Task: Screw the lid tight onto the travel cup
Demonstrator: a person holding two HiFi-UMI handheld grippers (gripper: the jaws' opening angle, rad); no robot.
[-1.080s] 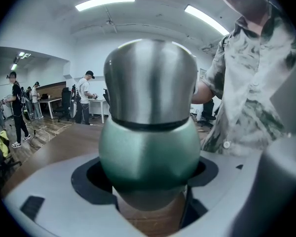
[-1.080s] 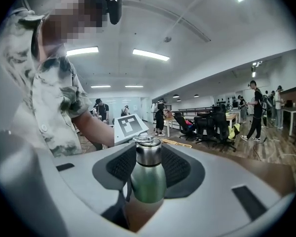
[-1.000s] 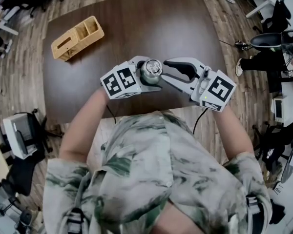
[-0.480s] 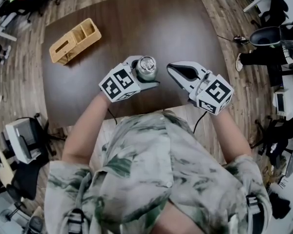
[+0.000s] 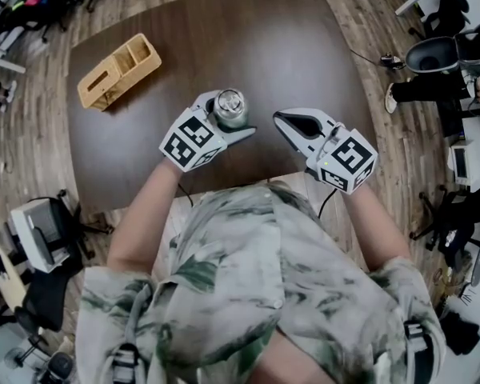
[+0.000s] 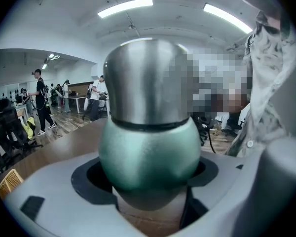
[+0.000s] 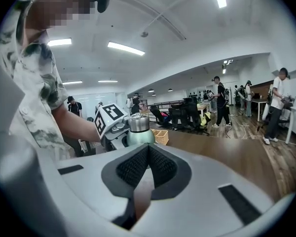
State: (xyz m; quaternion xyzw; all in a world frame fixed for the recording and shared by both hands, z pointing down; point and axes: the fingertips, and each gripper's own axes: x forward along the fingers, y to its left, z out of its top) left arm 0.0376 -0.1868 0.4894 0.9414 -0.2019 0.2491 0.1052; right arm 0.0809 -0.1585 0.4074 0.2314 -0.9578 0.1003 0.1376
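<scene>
Cup [image 6: 150, 152]: green bulbous body, steel lid [image 6: 148, 83] seated on top, dark seam between the two. Cannot tell whether the thread is fully home

Left tongs [image 6: 150, 206]: pinching the cup's round belly low down, cup standing up out of them, held over the near part of the counter [image 5: 264, 46]

Right tongs [image 7: 147, 167]: have just been closing, now pressed together with nothing between them, off to the right of the cup and clear of it, tips pointing its way

Wooden box [image 5: 118, 69] well apart, far left of the counter

Handling, judged: all metal, stiff, no give, likely some weight. Polished lid looks slippery and its top rounds off, so take it across the straight side wall just above the seam, pads square. Curved belly could twist in the left grip when torque comes on, so that grip needs to stay firm
</scene>
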